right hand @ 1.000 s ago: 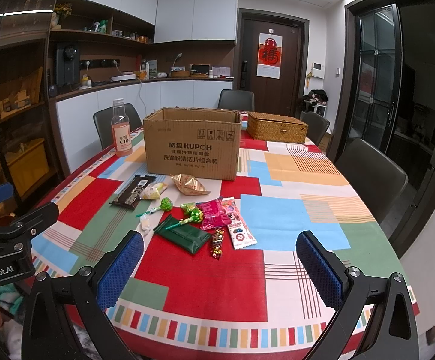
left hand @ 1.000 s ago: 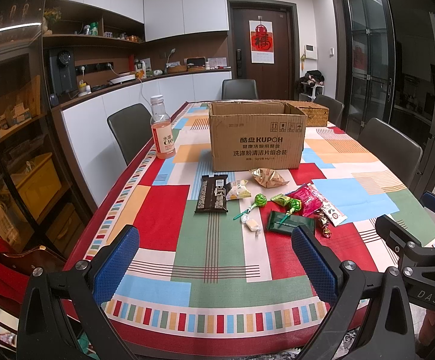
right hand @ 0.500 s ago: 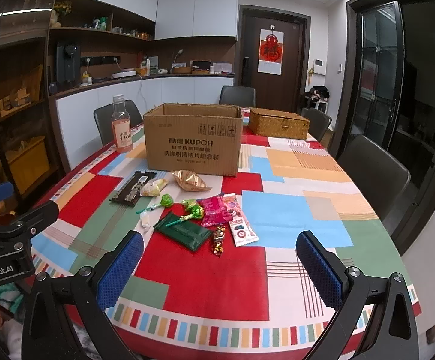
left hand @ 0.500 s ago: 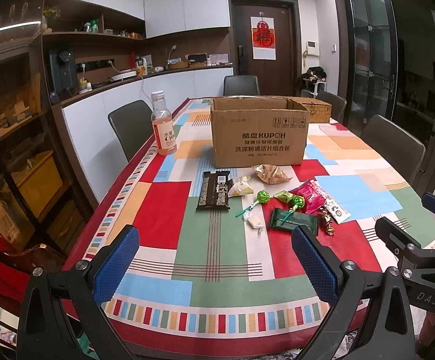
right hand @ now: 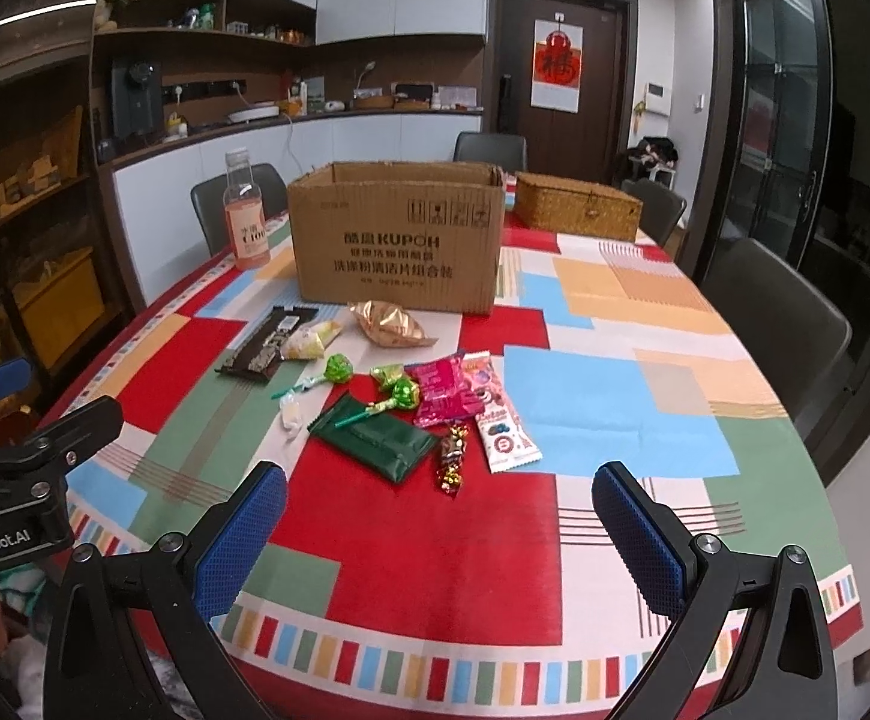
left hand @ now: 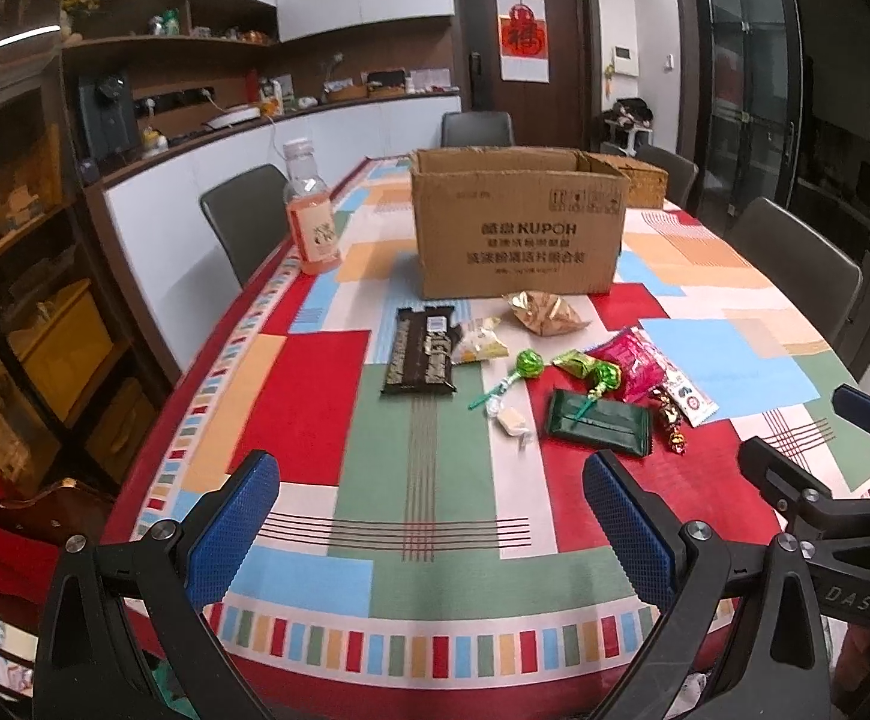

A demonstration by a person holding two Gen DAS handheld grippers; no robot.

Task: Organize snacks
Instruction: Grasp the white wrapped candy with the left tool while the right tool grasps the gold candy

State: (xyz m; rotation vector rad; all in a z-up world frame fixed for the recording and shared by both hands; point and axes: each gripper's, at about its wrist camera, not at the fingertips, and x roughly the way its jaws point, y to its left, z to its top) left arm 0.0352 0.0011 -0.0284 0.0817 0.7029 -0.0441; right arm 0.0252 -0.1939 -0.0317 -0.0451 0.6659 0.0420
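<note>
Several snacks lie on the patterned tablecloth before an open cardboard box: a dark chocolate bar, a gold packet, two green lollipops, a green packet, a pink packet and a small white candy. My left gripper is open and empty over the near table edge. My right gripper is open and empty, also at the near edge.
A pink drink bottle stands left of the box. A wicker basket sits behind the box on the right. Grey chairs surround the table. The other gripper's body shows at each view's side.
Both grippers have moved slightly forward toward the snacks; the snacks and box look a little closer. Nothing on the table has moved.
</note>
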